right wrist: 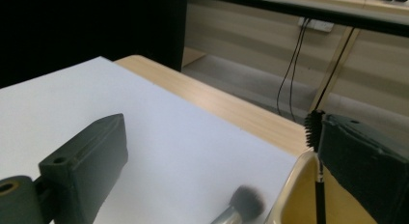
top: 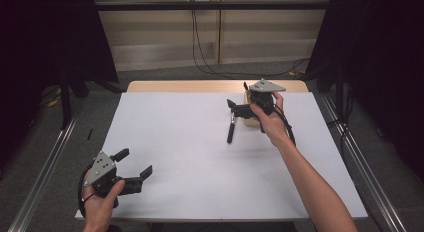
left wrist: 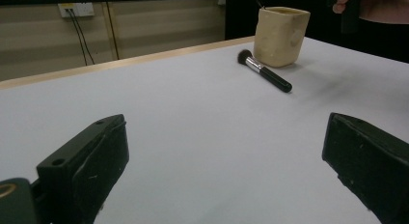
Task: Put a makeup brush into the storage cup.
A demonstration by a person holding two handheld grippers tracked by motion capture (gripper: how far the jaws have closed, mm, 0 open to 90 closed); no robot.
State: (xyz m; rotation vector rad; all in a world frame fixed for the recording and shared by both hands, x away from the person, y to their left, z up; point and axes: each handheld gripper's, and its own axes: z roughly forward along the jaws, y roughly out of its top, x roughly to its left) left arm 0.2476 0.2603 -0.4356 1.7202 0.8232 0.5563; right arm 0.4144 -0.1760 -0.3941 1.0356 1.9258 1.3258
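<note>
Two grippers, both with jaws apart. Right gripper (top: 239, 103) hovers at the cup (left wrist: 280, 36), brush (left wrist: 265, 71) lying just beside it. Left gripper (top: 134, 164) sits low over the surface (top: 190, 157), well apart.

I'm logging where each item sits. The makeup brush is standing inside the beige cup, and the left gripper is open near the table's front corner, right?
Not quite. The makeup brush lies flat on the white table beside the beige cup, as the left gripper view shows. The left gripper is indeed open near the front corner.
</note>
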